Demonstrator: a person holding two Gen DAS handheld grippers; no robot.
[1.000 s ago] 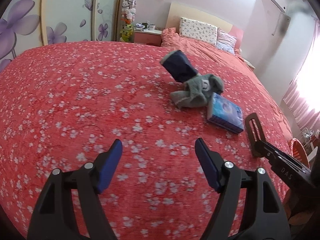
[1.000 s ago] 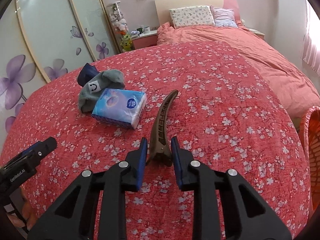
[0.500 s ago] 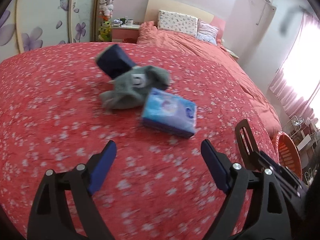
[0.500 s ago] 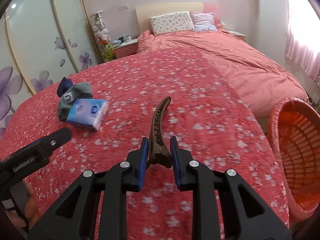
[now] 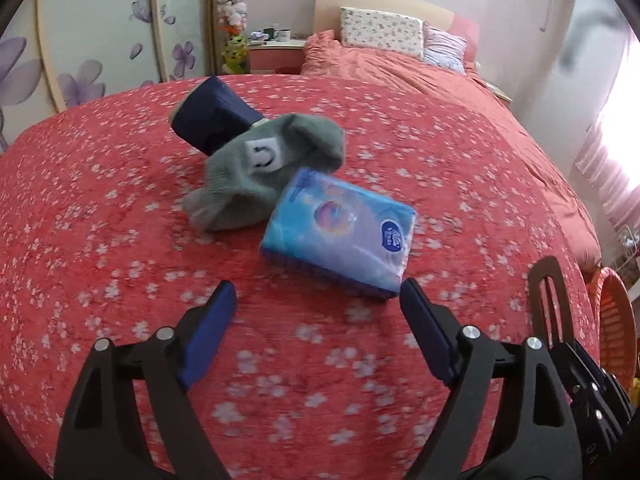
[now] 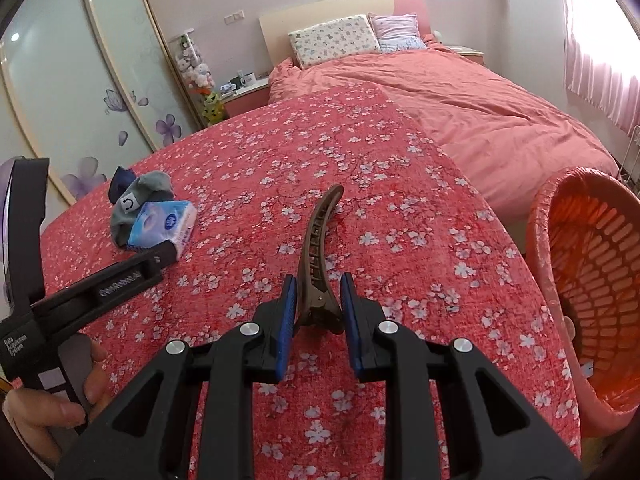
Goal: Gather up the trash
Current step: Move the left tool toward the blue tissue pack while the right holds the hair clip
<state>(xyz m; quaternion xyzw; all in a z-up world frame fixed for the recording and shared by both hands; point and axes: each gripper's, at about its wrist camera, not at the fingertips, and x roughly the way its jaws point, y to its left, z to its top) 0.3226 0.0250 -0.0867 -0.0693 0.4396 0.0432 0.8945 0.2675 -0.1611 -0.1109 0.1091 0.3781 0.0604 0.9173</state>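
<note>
On the red flowered bedspread [image 5: 120, 208] lies a blue tissue pack [image 5: 340, 236], leaning against a grey sock [image 5: 276, 160] and a dark blue sock [image 5: 212, 120]. My left gripper [image 5: 316, 292] hovers just short of the pack. Its jaws stand wide and are closing, with only bedspread between them. My right gripper [image 6: 318, 296] is shut on the thick end of a brown hair clip [image 6: 318, 232], whose long tip points away from me. The clip [image 5: 546, 300] also shows at the right of the left wrist view. The pack [image 6: 164, 226] lies far left in the right wrist view.
An orange slatted basket [image 6: 552, 240] stands off the bed's right edge, beside the right gripper. A person's hand [image 6: 48, 408] holds the left gripper's handle. Pillows [image 6: 334, 38], a pink duvet [image 6: 460, 100] and a flowered wardrobe [image 6: 80, 92] lie beyond.
The left gripper has moved up to the tissue pack, which now lies just ahead of its fingers. The right gripper carried the clip rightward, and the orange basket has come into view.
</note>
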